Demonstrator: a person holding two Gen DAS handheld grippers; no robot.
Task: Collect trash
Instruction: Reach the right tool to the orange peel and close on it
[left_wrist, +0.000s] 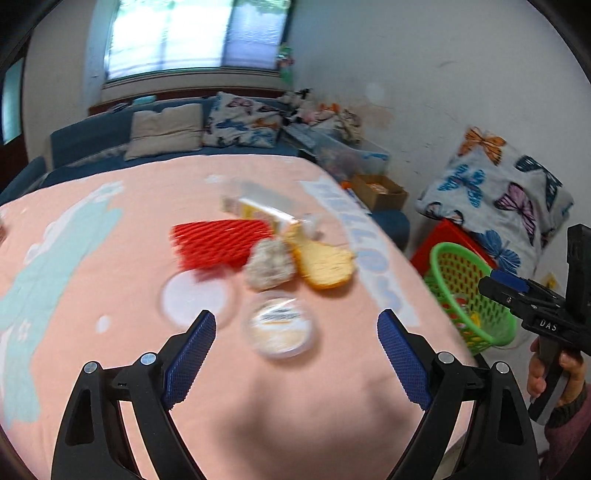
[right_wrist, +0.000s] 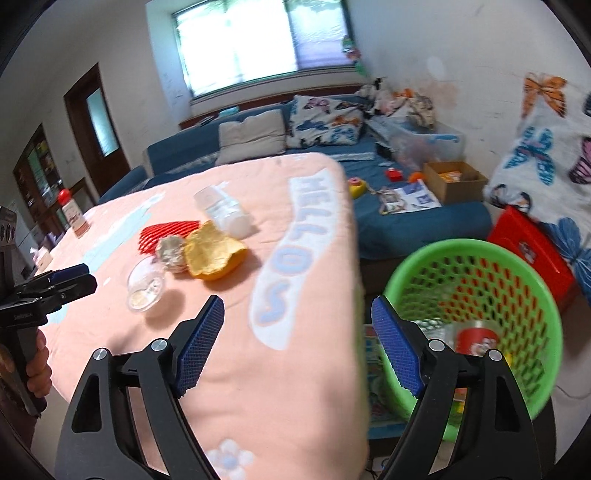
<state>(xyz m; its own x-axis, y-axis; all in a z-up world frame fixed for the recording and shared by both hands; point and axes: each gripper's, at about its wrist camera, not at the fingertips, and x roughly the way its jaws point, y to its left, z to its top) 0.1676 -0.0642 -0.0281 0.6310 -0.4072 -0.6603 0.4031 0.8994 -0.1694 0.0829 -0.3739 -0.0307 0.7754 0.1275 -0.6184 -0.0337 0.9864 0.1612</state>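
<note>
**Both grippers empty and spread wide over the trash pile**

Left gripper (left_wrist: 296, 341) hangs above the pink cloth-covered table (left_wrist: 110, 258) with its blue-padded jaws wide apart and nothing between them. Just beyond its tips, at the centre of the left wrist view, lies a round clear plastic lid with a yellowish label (left_wrist: 279, 324). Past it, toward mid-frame, sit a crumpled grey foil ball (left_wrist: 268, 263), an orange peel half (left_wrist: 325, 266), a red foam fruit net (left_wrist: 218, 243) and a clear plastic wrapper with a yellow insert (left_wrist: 258, 210), all bunched close together.

The right gripper (right_wrist: 297, 334) is likewise spread and holds nothing; it hovers over the table's near edge in the lower centre of its own view. At lower right there stands a green plastic mesh basket (right_wrist: 517, 266), beside the table and lower, already holding a red-labelled item and other scraps.

Judging by this, the collecting is partway through, and the step in hand looks like a reach for another piece. The next move calls for lowering the left jaws around the lid, closing firmly on its thin rim, then carrying it across to the basket.
</note>
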